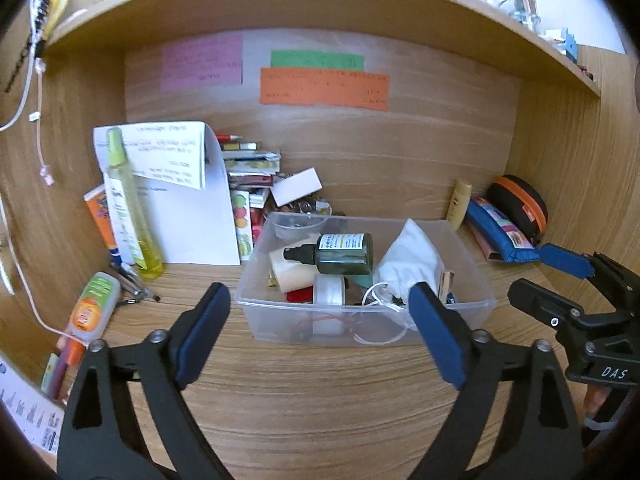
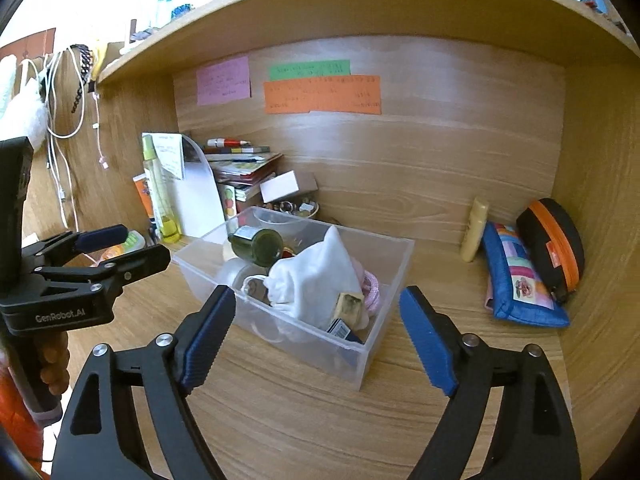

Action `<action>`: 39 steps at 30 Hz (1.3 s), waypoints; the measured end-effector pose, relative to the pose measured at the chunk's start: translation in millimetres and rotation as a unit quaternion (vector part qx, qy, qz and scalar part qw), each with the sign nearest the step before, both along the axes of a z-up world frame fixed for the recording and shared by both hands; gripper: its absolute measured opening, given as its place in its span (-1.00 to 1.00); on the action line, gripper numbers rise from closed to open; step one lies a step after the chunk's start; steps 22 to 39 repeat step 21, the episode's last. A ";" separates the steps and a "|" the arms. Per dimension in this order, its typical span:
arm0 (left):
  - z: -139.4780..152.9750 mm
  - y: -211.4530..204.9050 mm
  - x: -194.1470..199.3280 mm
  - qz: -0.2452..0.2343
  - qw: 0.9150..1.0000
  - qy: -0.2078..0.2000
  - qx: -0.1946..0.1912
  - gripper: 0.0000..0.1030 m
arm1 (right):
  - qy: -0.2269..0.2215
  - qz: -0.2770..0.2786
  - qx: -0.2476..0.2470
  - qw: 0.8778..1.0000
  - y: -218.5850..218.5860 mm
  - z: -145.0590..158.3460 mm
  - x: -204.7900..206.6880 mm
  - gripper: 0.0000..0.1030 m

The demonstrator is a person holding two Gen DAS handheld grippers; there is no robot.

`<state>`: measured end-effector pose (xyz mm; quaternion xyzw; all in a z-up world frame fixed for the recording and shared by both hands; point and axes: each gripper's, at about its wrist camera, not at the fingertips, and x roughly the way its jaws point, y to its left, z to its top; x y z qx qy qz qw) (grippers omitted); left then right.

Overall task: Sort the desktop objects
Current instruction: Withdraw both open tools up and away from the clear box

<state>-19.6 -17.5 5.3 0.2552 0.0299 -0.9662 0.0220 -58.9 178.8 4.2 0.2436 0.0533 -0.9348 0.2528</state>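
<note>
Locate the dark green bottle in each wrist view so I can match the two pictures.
Left wrist: dark green bottle lies on its side mid-frame, inside the clear bin, cap pointing left.
Right wrist: the bottle sits left of centre, at the bin's far left end.
Shared landmark: the orange note on the back wall.

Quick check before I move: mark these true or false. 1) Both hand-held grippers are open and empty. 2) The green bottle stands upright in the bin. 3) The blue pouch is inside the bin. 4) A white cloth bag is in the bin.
1) True: the left hand-held gripper and right hand-held gripper hold nothing.
2) False: the green bottle lies on its side in the clear bin.
3) False: the blue pouch lies on the desk, right of the bin.
4) True: the white cloth bag is there.
</note>
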 end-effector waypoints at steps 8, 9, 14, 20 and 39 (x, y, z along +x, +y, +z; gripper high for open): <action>6.8 9.8 23.6 0.007 1.000 0.016 -0.015 0.95 | 0.009 0.004 -0.009 1.000 3.3 5.2 22.2 0.61; 6.9 11.1 25.6 0.004 1.000 0.016 -0.015 0.95 | 0.010 0.005 -0.010 1.000 3.6 5.6 23.5 0.61; 7.9 17.1 33.7 -0.003 1.000 0.022 -0.014 0.95 | 0.013 0.005 -0.013 1.000 6.7 8.3 32.4 0.61; 8.2 24.7 39.1 -0.018 0.999 0.027 -0.011 0.95 | 0.016 0.004 -0.017 1.000 10.2 9.5 38.7 0.62; 7.8 26.2 39.1 -0.022 0.999 0.026 -0.011 0.95 | 0.016 0.005 -0.017 1.000 10.5 9.5 38.7 0.62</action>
